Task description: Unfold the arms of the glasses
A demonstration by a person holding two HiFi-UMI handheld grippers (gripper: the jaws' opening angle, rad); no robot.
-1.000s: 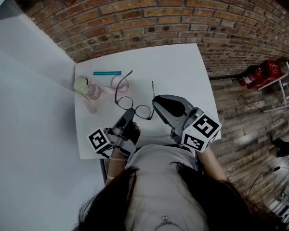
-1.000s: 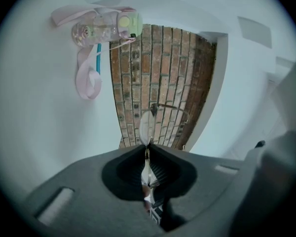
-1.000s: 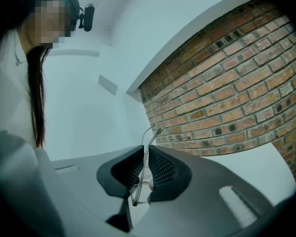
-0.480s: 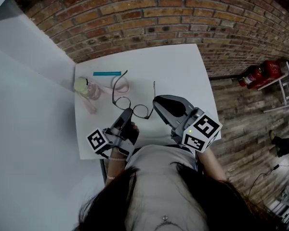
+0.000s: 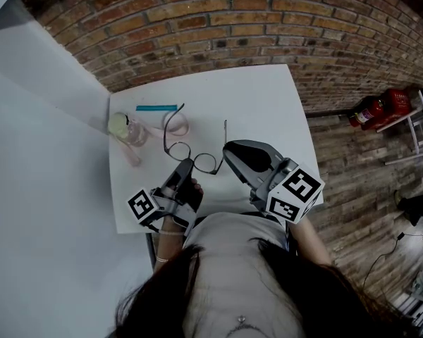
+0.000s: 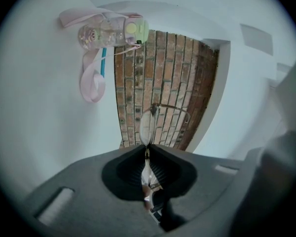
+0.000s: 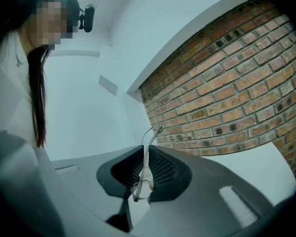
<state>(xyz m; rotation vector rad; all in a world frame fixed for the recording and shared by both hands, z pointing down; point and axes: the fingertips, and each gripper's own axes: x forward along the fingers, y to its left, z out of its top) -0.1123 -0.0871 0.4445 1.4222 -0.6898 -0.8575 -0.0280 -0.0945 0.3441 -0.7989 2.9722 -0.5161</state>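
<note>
Thin dark-rimmed glasses (image 5: 196,157) are held just above the white table (image 5: 261,97), both arms swung out and pointing away from me. My left gripper (image 5: 186,166) is shut on the left lens rim, which shows edge-on (image 6: 149,125) between its pads. On the glasses' right end my right gripper (image 5: 228,155) is shut too. In the right gripper view the wire frame (image 7: 147,164) runs through the closed jaws, and the arm tip (image 7: 157,131) pokes out beyond them.
A small clear bottle with a green lid (image 5: 127,128) lies at the table's left, with a pink strap (image 5: 178,124) and a teal stick (image 5: 156,108) beside it. A brick wall (image 5: 268,27) runs behind the table. Red extinguishers (image 5: 378,108) stand on the floor at right.
The glasses have shifted slightly left, and the left arm's tip has swung a little further left. Both grippers have barely moved.
</note>
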